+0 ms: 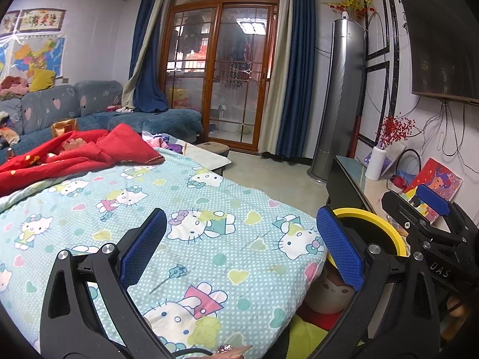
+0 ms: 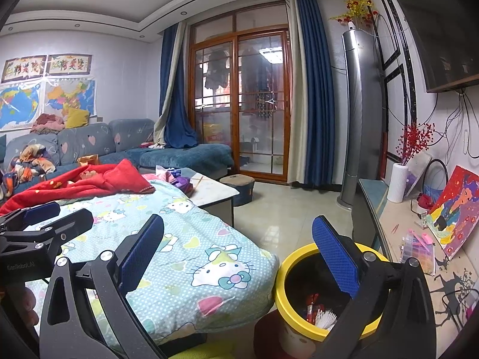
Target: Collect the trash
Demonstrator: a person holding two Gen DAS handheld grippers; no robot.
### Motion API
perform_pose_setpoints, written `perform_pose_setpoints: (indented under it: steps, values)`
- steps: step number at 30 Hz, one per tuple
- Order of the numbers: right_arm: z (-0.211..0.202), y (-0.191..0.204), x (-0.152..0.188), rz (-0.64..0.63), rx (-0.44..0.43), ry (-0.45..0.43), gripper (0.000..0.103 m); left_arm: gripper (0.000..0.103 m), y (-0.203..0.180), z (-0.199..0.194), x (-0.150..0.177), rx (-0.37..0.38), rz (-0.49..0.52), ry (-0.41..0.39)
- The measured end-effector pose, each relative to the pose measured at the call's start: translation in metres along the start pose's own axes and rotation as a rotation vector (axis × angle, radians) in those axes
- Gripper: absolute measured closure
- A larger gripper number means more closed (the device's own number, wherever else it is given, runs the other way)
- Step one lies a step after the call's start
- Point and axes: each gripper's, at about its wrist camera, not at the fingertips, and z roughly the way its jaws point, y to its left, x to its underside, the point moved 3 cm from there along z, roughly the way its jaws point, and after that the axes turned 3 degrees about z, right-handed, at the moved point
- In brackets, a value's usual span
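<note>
Grippers, left gripper [image 1: 241, 245] and right gripper [image 2: 238, 254], both stood wide and empty over the quilt's [image 2: 185, 257] right edge, so I judged scanning for scraps best, dropping them squarely inside the yellow-rimmed bin [image 2: 292, 272] just beside it, already holding wrappers [image 2: 318, 314].

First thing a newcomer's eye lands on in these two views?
Likely the Hello Kitty quilt, filling the foreground, with a red blanket bunched at its far end. Next, the yellow-rimmed trash bin on the floor beside the quilt's corner, with red and white scraps inside. Both the left gripper and right gripper are open and empty.
</note>
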Motion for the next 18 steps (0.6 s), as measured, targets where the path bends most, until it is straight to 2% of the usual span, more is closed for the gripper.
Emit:
perform_pose_setpoints:
  steps: [18]
  values:
    - [0.0004,0.0006,0.0014,0.001,-0.002,0.0,0.006,0.011,0.0002,-0.0002,-0.0003,-0.002,0.002,0.001]
